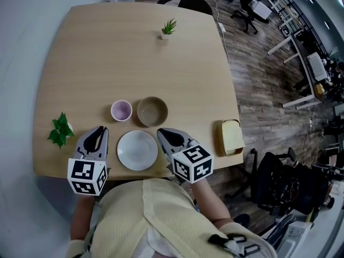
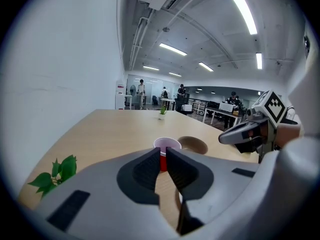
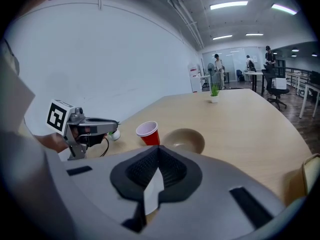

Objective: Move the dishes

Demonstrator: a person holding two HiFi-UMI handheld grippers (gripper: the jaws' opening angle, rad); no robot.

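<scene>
A white plate (image 1: 137,150) lies at the table's near edge, directly between my two grippers. Behind it stand a red cup (image 1: 121,110) with a white inside and a tan bowl (image 1: 152,111), side by side. My left gripper (image 1: 100,129) hovers just left of the plate, its jaws closed to a thin slit with nothing held. In the left gripper view the cup (image 2: 167,145) and bowl (image 2: 192,145) sit straight ahead. My right gripper (image 1: 160,131) is just right of the plate, shut and empty. The right gripper view has the cup (image 3: 148,132) and bowl (image 3: 185,140) ahead.
A leafy plant (image 1: 60,130) stands at the table's left edge beside my left gripper. A pale yellow container (image 1: 231,137) sits at the right edge. A small potted plant (image 1: 168,28) is at the far side, with a dark chair (image 1: 185,1) beyond it.
</scene>
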